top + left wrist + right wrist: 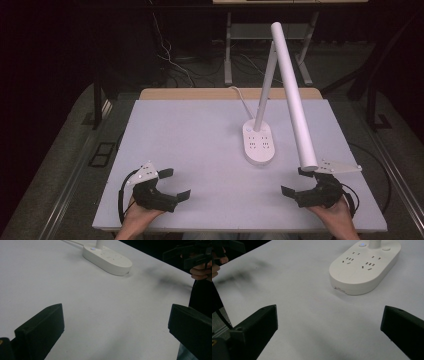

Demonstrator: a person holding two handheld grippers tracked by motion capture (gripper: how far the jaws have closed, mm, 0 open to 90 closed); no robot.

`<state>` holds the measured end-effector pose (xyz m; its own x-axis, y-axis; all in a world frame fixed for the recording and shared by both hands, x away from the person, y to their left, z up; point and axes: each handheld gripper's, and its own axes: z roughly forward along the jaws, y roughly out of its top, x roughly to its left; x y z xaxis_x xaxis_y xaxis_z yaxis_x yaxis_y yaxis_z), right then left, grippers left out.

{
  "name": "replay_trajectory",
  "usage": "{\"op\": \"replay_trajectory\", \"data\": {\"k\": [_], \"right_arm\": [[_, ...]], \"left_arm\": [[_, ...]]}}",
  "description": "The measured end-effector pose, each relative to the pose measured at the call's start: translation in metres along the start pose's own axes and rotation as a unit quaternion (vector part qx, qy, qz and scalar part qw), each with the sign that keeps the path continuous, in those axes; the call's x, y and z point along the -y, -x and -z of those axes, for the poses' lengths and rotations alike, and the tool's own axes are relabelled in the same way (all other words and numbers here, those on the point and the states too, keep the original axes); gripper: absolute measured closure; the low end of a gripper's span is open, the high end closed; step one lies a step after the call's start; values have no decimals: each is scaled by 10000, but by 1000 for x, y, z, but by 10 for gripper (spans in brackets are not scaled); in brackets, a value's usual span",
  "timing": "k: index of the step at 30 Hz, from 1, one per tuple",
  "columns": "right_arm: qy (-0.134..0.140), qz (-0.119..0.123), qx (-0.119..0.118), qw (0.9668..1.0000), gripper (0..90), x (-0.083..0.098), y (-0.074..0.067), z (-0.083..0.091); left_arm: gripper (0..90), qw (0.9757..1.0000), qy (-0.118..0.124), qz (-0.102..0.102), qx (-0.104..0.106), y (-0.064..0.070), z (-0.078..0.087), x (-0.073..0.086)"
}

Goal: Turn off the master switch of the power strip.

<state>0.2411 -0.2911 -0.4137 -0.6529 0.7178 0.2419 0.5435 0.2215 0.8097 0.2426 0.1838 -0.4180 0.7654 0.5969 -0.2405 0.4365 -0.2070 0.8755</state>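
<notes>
A white desk lamp stands right of the table's middle, its oval base (259,143) carrying sockets and a button. Its thin stem (266,85) leans back and up, and the long tube head (294,95) slopes down toward the front right. My left gripper (175,183) rests near the front left edge, jaws wide open and empty. My right gripper (294,181) sits at the front right, just under the tube's lower end, also open and empty. The base (107,258) lies far ahead in the left gripper view and closer, at upper right (364,266), in the right gripper view.
The white table top (200,145) has a wooden strip along its far edge. The lamp's white cord (240,97) runs off the back. Metal frame legs and cables stand on the dark floor beyond. A rail (75,175) runs along the left side.
</notes>
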Motion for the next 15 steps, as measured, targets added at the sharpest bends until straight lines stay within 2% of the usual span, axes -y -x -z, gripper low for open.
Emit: {"op": "replay_trajectory", "data": {"k": [15], "right_arm": [[19, -30, 9, 10000, 5, 0, 0, 1]], "left_arm": [[0, 9995, -261, -74, 142, 2, -4, -8]]}}
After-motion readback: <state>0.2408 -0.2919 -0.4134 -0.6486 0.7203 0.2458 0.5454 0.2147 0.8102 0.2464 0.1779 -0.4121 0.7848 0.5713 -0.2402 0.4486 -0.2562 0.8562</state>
